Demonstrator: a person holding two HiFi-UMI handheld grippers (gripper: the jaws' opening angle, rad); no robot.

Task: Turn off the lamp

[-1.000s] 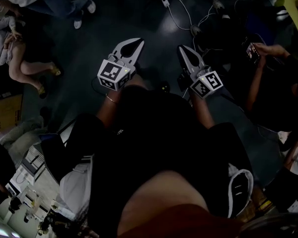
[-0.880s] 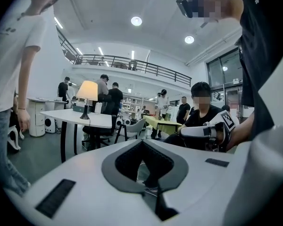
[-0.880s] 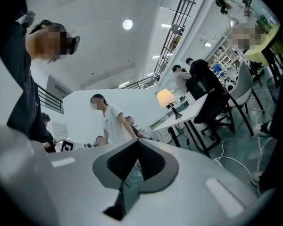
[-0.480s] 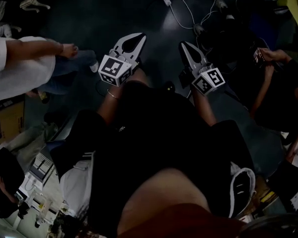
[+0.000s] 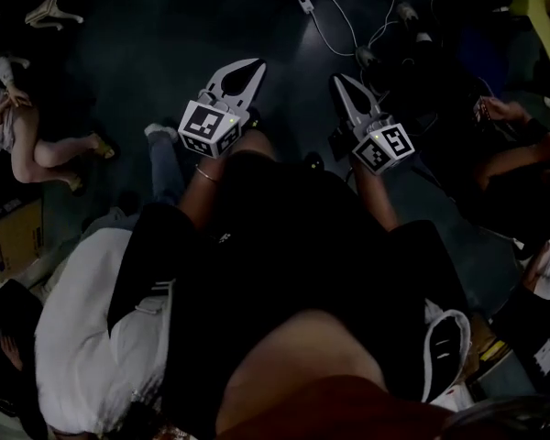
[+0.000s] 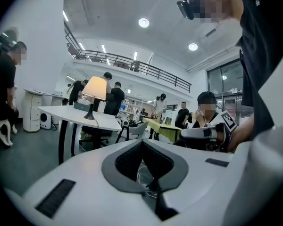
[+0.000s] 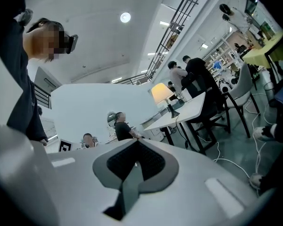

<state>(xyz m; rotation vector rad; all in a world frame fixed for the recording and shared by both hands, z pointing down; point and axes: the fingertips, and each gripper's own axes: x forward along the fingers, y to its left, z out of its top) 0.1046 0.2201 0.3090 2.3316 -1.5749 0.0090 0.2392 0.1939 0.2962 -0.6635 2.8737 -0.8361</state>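
**Lamp lit, grippers well short of it**

Lamp (image 6: 95, 89) glows on the white table (image 6: 61, 113) across the room, its shade bright and its dark base planted near the table's near edge. The right gripper view shows it (image 7: 162, 92) from the other side, upright on the same tabletop (image 7: 188, 108). A dark cord (image 6: 95, 122) drops from the base over the table edge. No switch can be made out on base, stem or cord from here.

People (image 6: 114, 97) stand just behind the table, and others sit off to the sides. White cables (image 5: 335, 27) trail across the dark floor ahead.

Both tools are well apart from the lamp. The left gripper (image 5: 255, 65) has its jaws together with nothing between them, which its own view (image 6: 142, 144) confirms. The right gripper (image 5: 337, 79) is likewise closed and empty (image 7: 134, 144).

Likely trouble:
- The floor cables lie between here and the table; a caught foot could yank a plug or cause a stumble.
- If the switch is small, blunt closed tips may slip off it and shove the lamp, tipping it or sliding it off the near edge.
- Snagging the hanging cord would drag the lamp off.
- Bystanders close to the table crowd the approach.
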